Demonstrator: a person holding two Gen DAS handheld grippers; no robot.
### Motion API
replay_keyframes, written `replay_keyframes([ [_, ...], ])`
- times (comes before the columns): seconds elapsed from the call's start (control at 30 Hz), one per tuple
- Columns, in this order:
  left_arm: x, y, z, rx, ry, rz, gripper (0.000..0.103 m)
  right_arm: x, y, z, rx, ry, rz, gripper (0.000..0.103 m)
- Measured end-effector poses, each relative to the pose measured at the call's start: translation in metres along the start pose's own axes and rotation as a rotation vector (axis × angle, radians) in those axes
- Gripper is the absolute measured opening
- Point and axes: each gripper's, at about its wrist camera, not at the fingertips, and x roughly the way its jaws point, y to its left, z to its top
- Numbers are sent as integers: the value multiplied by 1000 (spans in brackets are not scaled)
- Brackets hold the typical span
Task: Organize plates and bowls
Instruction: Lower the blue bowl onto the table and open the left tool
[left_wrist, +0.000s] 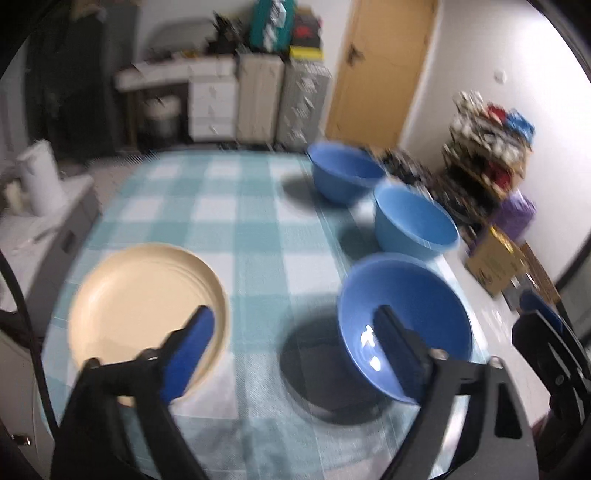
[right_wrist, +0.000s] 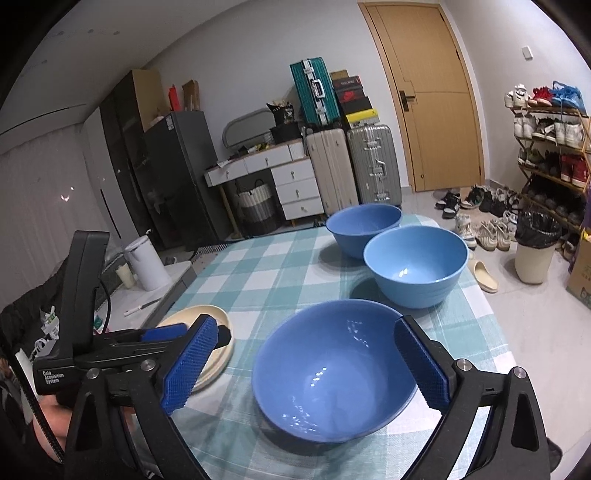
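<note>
Three blue bowls stand in a row on the checked tablecloth (right_wrist: 280, 266): a near bowl (right_wrist: 332, 373) (left_wrist: 402, 325), a middle bowl (right_wrist: 415, 267) (left_wrist: 415, 221) and a far bowl (right_wrist: 364, 227) (left_wrist: 345, 171). A cream plate (left_wrist: 144, 314) (right_wrist: 207, 321) lies at the left. My left gripper (left_wrist: 295, 350) is open above the table between plate and near bowl. My right gripper (right_wrist: 306, 369) is open, its jaws either side of the near bowl, empty. The left gripper also shows over the plate in the right wrist view (right_wrist: 192, 334).
The table's right edge runs just beyond the bowls. On the floor to the right are a shoe rack (right_wrist: 550, 147), shoes, a bin (right_wrist: 535, 247) and a cardboard box (left_wrist: 495, 264). Suitcases (right_wrist: 354, 166) and drawers stand behind. A white kettle (right_wrist: 146, 264) is at left.
</note>
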Motion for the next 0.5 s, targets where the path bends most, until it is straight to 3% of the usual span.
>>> replay_keyframes([
  [0.13, -16, -6, -5, 32, -74, 19, 94, -12, 8, 0, -6, -27, 12, 98],
  [0.5, -37, -2, -18, -9, -89, -43, 94, -37, 24, 2, -23, -49, 8, 99],
])
